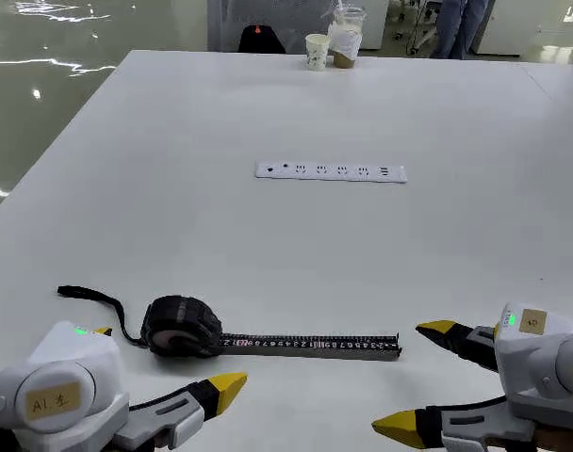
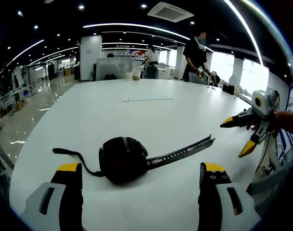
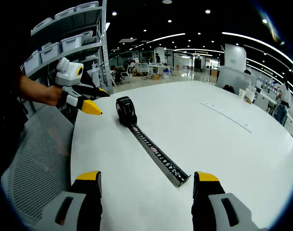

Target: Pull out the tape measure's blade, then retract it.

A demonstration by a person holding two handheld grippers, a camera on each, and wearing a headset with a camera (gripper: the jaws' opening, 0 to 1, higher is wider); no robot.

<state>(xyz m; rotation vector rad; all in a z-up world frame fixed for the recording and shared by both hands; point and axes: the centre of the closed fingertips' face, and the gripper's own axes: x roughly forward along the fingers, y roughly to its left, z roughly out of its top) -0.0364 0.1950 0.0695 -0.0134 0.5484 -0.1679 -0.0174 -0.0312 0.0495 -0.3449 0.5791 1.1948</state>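
A black tape measure (image 1: 181, 326) lies on the white table (image 1: 296, 245) near its front edge, its dark blade (image 1: 315, 345) drawn out flat to the right. Its wrist strap (image 1: 93, 299) trails left. My left gripper (image 1: 164, 359) is open just in front of the case, jaws on either side and not touching it. The left gripper view shows the case (image 2: 122, 159) and blade (image 2: 180, 153) ahead of that gripper (image 2: 140, 168). My right gripper (image 1: 417, 379) stands open just right of the blade's end hook (image 3: 179, 179); in its own view this gripper (image 3: 146, 177) holds nothing.
A white power strip (image 1: 330, 171) lies mid-table. Two cups (image 1: 317, 51) (image 1: 347, 38) stand at the far edge beside a black chair back (image 1: 260, 40). People stand beyond the table (image 2: 195, 53). A mesh chair (image 3: 35, 159) and shelving (image 3: 64, 43) are at the table's near side.
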